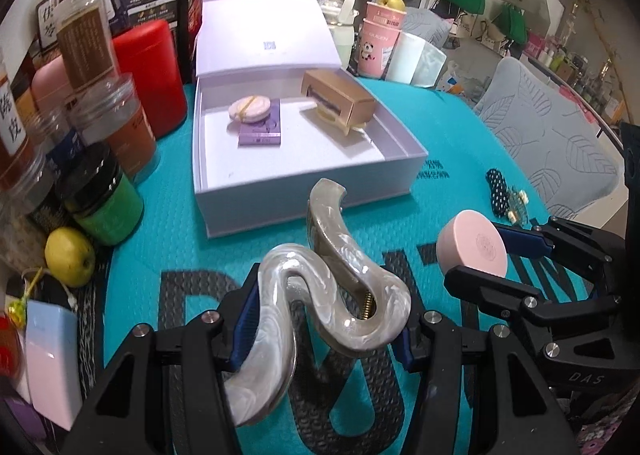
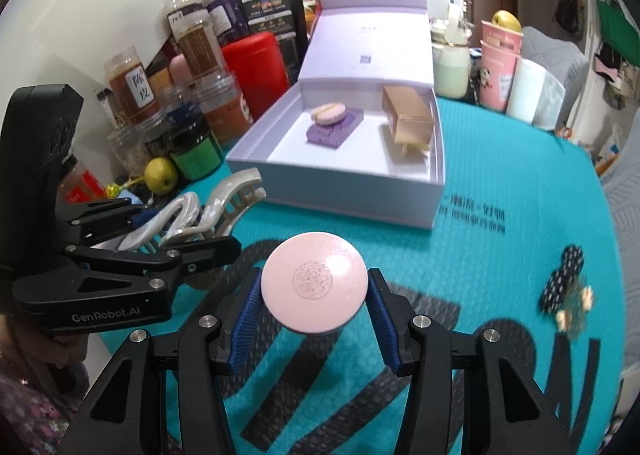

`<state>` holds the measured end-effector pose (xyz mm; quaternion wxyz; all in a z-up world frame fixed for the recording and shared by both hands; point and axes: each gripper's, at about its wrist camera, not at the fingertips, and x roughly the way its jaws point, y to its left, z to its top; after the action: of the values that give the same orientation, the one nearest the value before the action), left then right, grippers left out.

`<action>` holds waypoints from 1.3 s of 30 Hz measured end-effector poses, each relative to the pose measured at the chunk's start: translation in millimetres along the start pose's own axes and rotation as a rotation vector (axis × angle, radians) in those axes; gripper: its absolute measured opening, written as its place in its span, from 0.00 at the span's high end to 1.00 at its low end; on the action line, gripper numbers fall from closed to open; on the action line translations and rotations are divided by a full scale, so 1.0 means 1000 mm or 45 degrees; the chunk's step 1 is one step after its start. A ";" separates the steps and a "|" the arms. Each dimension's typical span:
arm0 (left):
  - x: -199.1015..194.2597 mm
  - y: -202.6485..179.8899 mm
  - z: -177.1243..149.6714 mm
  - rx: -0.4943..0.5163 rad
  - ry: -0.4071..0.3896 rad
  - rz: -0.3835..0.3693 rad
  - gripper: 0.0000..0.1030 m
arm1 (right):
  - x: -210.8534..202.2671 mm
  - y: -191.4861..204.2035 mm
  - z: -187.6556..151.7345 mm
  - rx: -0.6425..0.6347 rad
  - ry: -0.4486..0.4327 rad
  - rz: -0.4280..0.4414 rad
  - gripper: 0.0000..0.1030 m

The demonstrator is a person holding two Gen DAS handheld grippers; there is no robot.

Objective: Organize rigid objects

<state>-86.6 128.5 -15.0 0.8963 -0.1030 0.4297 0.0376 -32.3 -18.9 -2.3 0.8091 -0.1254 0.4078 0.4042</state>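
Teal mat (image 1: 168,223); only right view shows claw clip (image 2: 224,199) teeth, slightly blurred.

"GenRobot.AI" is printed on the left gripper (image 2: 208,251). "DAS" marks the right gripper (image 1: 476,259). One jar (image 2: 130,85) label reads "陈皮".

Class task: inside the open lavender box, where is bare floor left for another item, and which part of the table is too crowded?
Free: the lavender box floor along its near wall, in front of the purple booklet and gold carton. Also free: the teal mat right of the box. Crowded: the jars left of the box.
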 end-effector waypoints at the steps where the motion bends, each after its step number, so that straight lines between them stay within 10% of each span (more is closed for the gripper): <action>1: -0.001 0.000 0.004 0.003 -0.009 -0.001 0.48 | -0.001 0.000 0.004 -0.007 -0.005 0.003 0.51; 25: 0.000 0.005 0.100 0.126 -0.215 0.013 0.48 | -0.012 -0.029 0.088 -0.064 -0.151 -0.008 0.51; 39: 0.044 0.029 0.124 0.075 -0.155 0.001 0.48 | 0.023 -0.054 0.110 -0.014 -0.123 -0.041 0.51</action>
<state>30.9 183.3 22.4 0.9233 -0.0740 0.3754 0.0316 78.3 18.1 43.2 0.8336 -0.1170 0.3638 0.3989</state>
